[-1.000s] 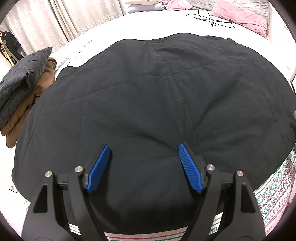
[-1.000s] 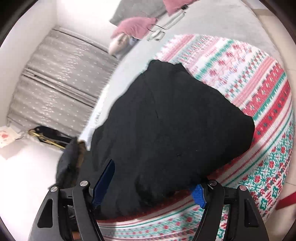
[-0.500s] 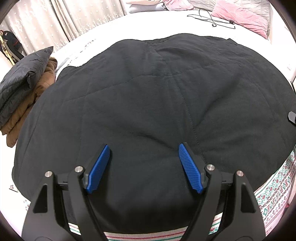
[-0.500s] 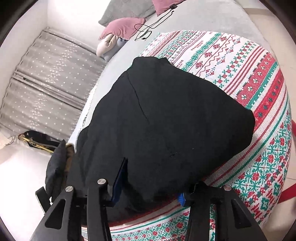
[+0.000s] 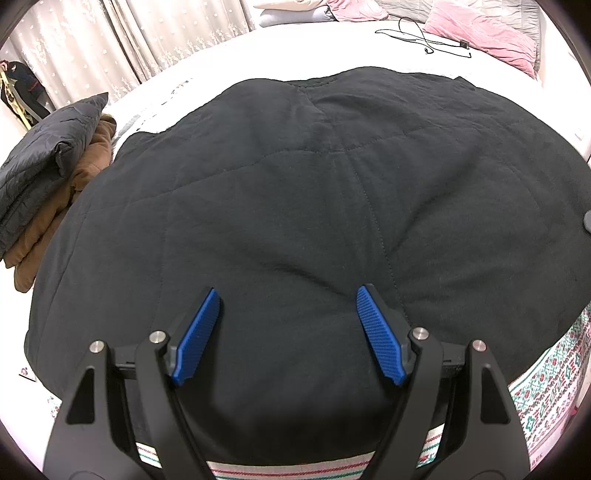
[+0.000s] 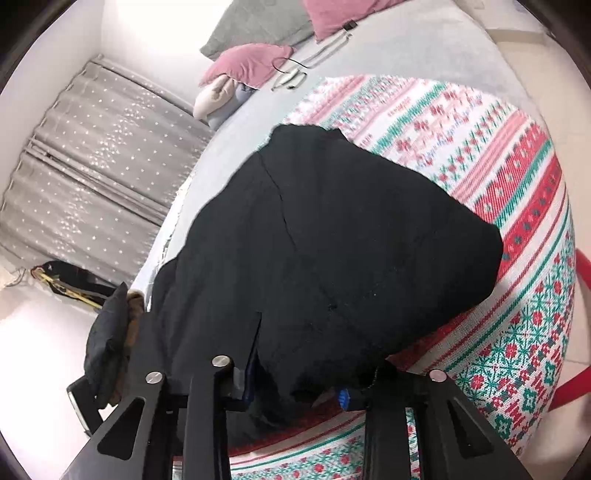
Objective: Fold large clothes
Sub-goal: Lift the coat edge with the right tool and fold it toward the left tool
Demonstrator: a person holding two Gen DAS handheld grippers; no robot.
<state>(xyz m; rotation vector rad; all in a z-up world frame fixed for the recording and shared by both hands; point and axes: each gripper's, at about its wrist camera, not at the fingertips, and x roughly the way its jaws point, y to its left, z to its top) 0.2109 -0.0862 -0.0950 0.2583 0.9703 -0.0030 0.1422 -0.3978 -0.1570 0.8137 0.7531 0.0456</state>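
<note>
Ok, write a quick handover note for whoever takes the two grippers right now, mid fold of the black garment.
Left gripper: open, above the black garment, holding nothing.
Right gripper: jaws around the garment's near hem; whether they are clamped cannot be told.
The garment lies spread on the patterned blanket. Folded dark and brown clothes are stacked to the left.
Done: garment laid out. Left: confirm the right grip, take the hem with the left, fold.

A home bedroom: a bed [image 5: 258, 48] with pink pillows [image 5: 484, 35], patterned blanket [image 6: 517, 177], curtains [image 5: 147, 40] behind.
</note>
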